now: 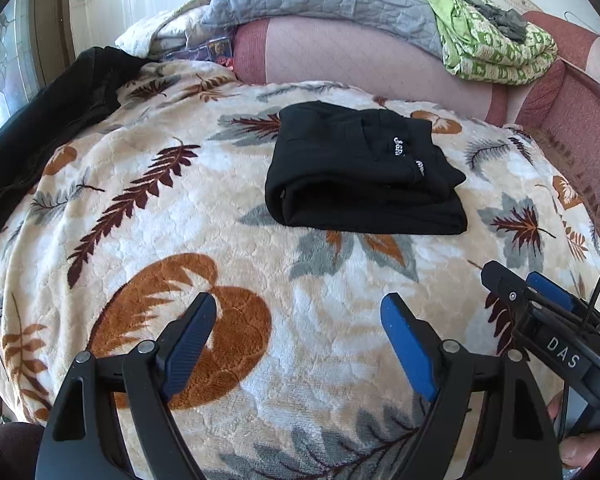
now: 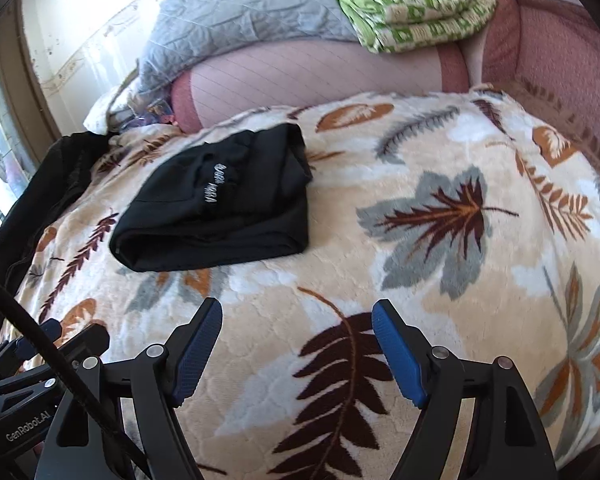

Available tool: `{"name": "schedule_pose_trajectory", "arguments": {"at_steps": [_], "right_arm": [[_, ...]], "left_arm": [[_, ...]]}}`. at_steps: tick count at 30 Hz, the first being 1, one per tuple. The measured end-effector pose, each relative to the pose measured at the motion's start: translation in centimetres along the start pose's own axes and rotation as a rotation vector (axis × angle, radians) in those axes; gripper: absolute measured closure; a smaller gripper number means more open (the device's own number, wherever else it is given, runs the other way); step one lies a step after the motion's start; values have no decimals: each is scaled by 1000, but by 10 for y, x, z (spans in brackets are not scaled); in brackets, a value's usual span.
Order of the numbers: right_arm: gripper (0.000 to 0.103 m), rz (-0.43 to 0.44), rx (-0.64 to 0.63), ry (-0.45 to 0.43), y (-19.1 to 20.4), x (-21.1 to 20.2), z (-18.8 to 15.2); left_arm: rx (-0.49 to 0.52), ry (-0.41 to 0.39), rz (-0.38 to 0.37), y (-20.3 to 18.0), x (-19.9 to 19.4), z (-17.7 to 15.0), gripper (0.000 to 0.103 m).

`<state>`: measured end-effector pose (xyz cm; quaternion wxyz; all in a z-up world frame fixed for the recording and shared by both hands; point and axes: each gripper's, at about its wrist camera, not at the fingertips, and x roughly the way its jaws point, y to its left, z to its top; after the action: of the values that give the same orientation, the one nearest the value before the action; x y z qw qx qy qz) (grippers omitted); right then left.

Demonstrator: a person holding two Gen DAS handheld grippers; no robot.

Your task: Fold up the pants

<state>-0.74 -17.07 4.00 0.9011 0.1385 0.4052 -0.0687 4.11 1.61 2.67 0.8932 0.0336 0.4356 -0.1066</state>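
**Pants folded, both claws clear**

I have both claws spread wide and holding nothing. The left claw [image 1: 298,340] and the right claw [image 2: 296,348] hover low over the blanket [image 1: 180,220], side by side; in the left view the right one shows just off to my right.

The pants [image 1: 360,172] lie ahead of both claws, well apart from the fingertips, as a compact black bundle with several layers stacked and white lettering on top. From the left claw they sit ahead and slightly right; from the right claw [image 1: 540,300], ahead and to the left. I judge the folding essentially done.

What could go wrong from here:
- If I reach back in to tidy, a finger could catch the top layer and drag it off the stack, since the fabric looks soft and loose.
- The upper layer sits a bit skewed on the lower one; a nudge from the side could slide it further.
- The blanket is plush and uneven, so pressing beside the bundle could tip or unroll it.
- The black cable [image 2: 40,340] crossing my right view could snag the left claw if I swing across.
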Motion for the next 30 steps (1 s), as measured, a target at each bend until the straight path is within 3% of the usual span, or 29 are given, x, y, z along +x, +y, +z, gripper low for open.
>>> {"name": "schedule_pose_trajectory", "arguments": {"at_steps": [21, 30], "right_arm": [[19, -57, 83, 34, -23, 26, -2], [14, -56, 78, 29, -22, 30, -2]], "left_arm": [[13, 80, 8, -3, 27, -4, 19], [19, 98, 14, -5, 33, -5, 19]]}}
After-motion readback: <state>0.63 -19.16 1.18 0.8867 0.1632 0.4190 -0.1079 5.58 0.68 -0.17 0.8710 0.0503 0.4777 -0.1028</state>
